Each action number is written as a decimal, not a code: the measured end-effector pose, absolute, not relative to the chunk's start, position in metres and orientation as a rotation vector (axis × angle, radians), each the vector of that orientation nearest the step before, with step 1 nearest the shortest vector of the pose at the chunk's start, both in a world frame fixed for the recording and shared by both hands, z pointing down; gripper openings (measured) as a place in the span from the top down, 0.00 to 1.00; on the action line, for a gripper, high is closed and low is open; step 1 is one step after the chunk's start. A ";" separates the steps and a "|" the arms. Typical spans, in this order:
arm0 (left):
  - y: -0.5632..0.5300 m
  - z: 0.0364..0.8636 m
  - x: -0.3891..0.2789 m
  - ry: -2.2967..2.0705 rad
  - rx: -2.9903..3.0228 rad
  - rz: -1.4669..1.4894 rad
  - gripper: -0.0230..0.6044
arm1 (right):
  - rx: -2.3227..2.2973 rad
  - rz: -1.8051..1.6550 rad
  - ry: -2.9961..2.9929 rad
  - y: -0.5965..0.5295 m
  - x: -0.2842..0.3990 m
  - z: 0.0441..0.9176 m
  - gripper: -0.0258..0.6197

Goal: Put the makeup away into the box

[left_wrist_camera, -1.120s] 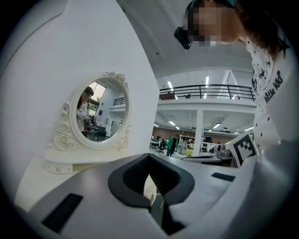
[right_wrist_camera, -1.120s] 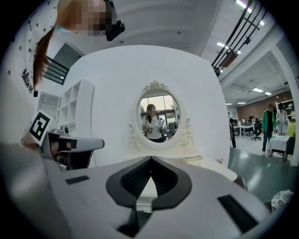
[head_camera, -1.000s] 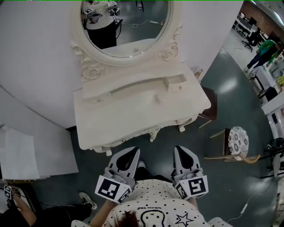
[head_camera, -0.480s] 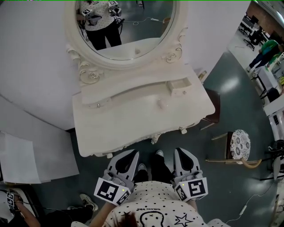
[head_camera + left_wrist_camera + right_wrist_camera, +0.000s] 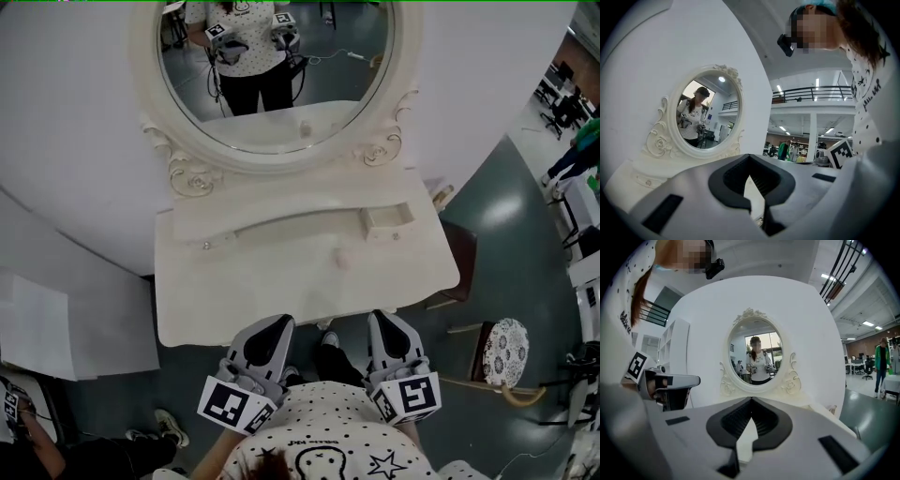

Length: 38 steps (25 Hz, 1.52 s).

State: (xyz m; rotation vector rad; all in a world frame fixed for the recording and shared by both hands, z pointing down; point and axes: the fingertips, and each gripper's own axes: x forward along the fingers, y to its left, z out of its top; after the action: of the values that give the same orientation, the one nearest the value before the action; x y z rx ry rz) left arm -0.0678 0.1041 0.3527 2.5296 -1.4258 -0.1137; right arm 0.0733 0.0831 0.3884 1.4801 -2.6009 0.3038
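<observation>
A white dressing table [image 5: 281, 291] with an oval mirror [image 5: 277, 70] stands just ahead of me. A small open white box [image 5: 387, 219] sits on its raised back shelf, to the right. One small pale item [image 5: 343, 260] lies on the tabletop below that box; what it is I cannot tell. My left gripper [image 5: 275, 324] and right gripper [image 5: 384, 320] are held side by side at the table's front edge, both shut and empty. The left gripper [image 5: 750, 157] faces the mirror [image 5: 705, 112] from the side. The right gripper [image 5: 751, 401] points straight at the mirror [image 5: 757, 355].
A brown chair [image 5: 461, 258] stands against the table's right side, and a stool with a patterned seat [image 5: 504, 349] is further right. White boards [image 5: 37, 328] lie on the floor at the left, beside a seated person [image 5: 37, 445]. Another person in green [image 5: 882, 363] stands far right.
The table and mirror have come nearer and now sit lower and larger in the head view. Both grippers moved forward with me to the table's edge, still shut.
</observation>
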 end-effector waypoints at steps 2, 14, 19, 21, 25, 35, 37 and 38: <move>0.090 0.351 -0.060 -1.464 2.515 -0.137 0.97 | 1.457 0.289 -2.618 0.066 0.083 0.387 0.95; 0.045 0.357 -0.015 -1.544 2.471 -0.151 0.97 | 1.374 0.302 -2.659 0.015 0.125 0.395 0.95; 0.036 0.362 -0.014 -1.546 2.458 -0.132 0.97 | 1.374 0.319 -2.658 0.006 0.127 0.398 0.95; 0.031 0.362 -0.017 -1.542 2.458 -0.132 0.97 | 1.382 0.324 -2.651 0.001 0.126 0.399 0.95; 0.020 0.363 -0.022 -1.509 2.469 -0.129 0.97 | 1.407 0.340 -2.629 -0.006 0.122 0.401 0.95; -0.008 0.353 -0.044 -1.422 2.506 -0.115 0.97 | 1.458 0.376 -2.583 -0.025 0.097 0.396 0.95; -0.012 0.357 -0.048 -1.401 2.512 -0.111 0.97 | 1.469 0.376 -2.575 -0.027 0.091 0.399 0.95; -0.014 0.359 -0.049 -1.390 2.513 -0.108 0.97 | 1.475 0.378 -2.568 -0.028 0.089 0.400 0.95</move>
State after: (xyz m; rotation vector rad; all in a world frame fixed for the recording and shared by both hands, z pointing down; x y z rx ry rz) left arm -0.0492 -0.0138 0.3593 2.5133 -1.3902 -0.1079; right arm 0.0893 -0.0278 0.4003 1.4755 -2.5683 0.3781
